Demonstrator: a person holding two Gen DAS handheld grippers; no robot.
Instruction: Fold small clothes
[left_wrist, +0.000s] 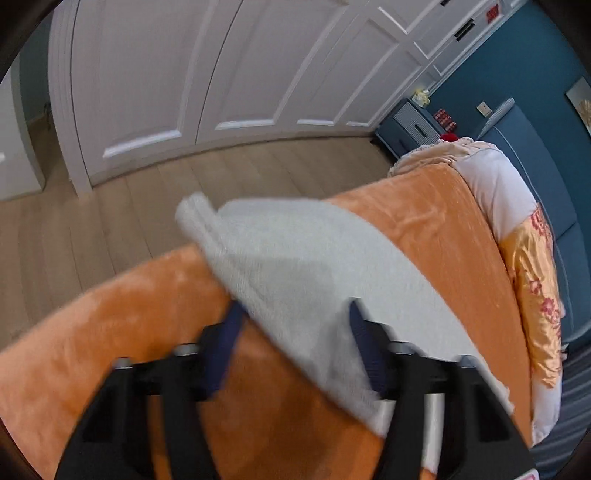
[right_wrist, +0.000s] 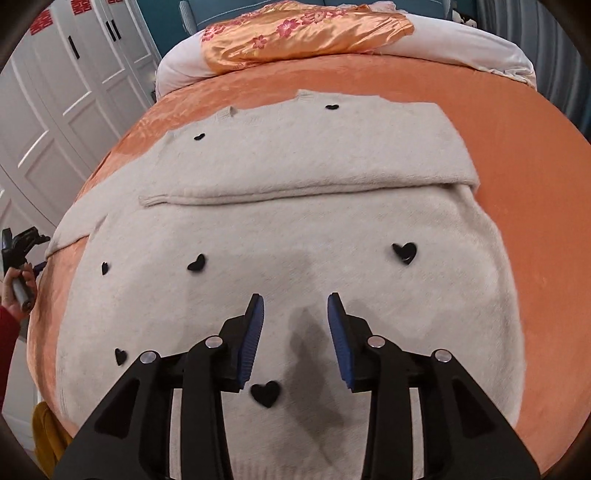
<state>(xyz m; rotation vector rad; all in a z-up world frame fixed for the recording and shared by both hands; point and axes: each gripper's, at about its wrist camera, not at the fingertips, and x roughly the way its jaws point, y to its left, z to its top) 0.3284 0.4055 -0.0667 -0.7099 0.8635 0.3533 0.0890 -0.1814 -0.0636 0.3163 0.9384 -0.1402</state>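
Observation:
A cream knit sweater (right_wrist: 295, 229) with black heart patches lies flat on the orange bedspread (right_wrist: 517, 184). One sleeve (right_wrist: 295, 188) is folded across its chest. My right gripper (right_wrist: 295, 297) hovers open just above the lower body of the sweater, with nothing between its blue pads (right_wrist: 255, 332). In the blurred left wrist view, a part of the sweater (left_wrist: 295, 258) drapes over the bed's edge. My left gripper (left_wrist: 295, 304) stands over it with its fingers wide apart and the cloth running between them, unpinched. A hand holds the left gripper (right_wrist: 18, 243) at the bed's left side.
White wardrobe doors (left_wrist: 166, 74) and wood floor (left_wrist: 92, 229) lie beyond the bed's side. A floral orange quilt (right_wrist: 303, 33) and white pillows (right_wrist: 461, 44) sit at the head. A blue nightstand (left_wrist: 406, 129) stands by the blue wall. Something yellow (right_wrist: 44, 435) sits low at the left.

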